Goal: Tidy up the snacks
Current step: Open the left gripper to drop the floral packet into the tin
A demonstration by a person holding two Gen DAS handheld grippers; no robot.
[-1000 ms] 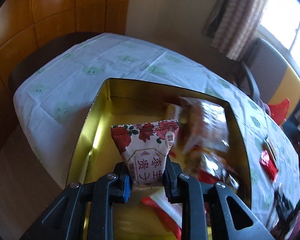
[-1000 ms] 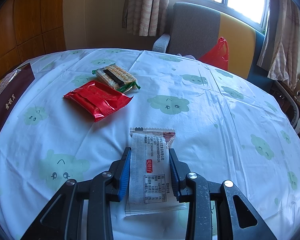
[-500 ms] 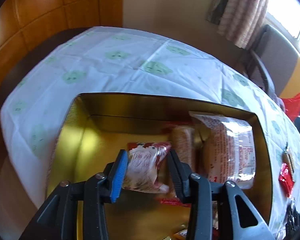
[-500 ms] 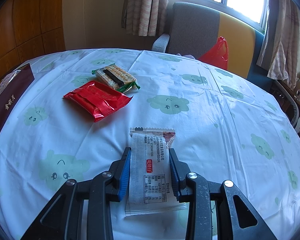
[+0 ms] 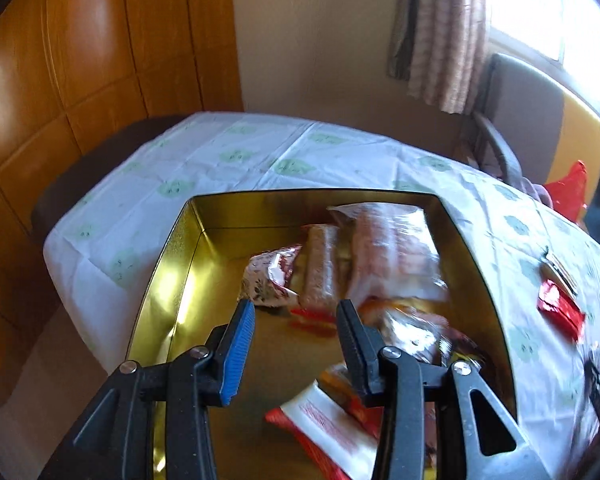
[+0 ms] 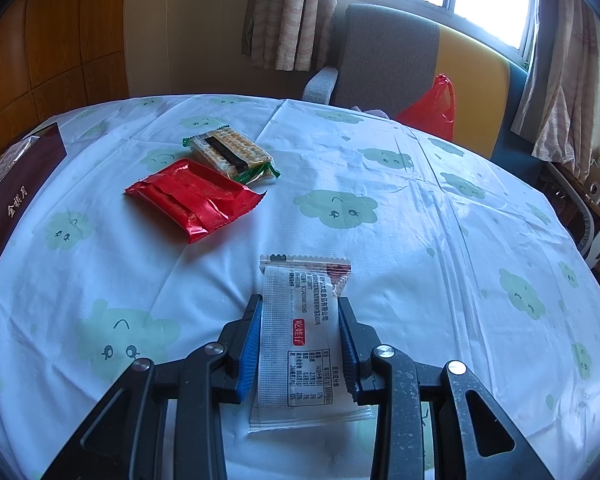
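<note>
My left gripper (image 5: pixel 296 312) is open and empty above the gold tin box (image 5: pixel 168 264). The floral snack packet (image 5: pixel 266 280) lies in the tin beyond the fingertips, beside several other wrapped snacks (image 5: pixel 384 256). My right gripper (image 6: pixel 300 316) is shut on a white snack packet (image 6: pixel 300 332) with printed text, held low over the tablecloth. A red packet (image 6: pixel 192 198) and a cracker packet (image 6: pixel 230 154) lie on the table ahead to the left.
The tin's dark red side (image 6: pixel 12 196) shows at the left edge of the right wrist view. A round table with a white cloud-print cloth (image 6: pixel 380 208) holds everything. A grey and yellow chair (image 6: pixel 388 56) with a red bag (image 6: pixel 432 112) stands behind it.
My left gripper opened and let go of the floral packet, which dropped into the tin; the gripper then pulled back and up. The right gripper has not moved.
</note>
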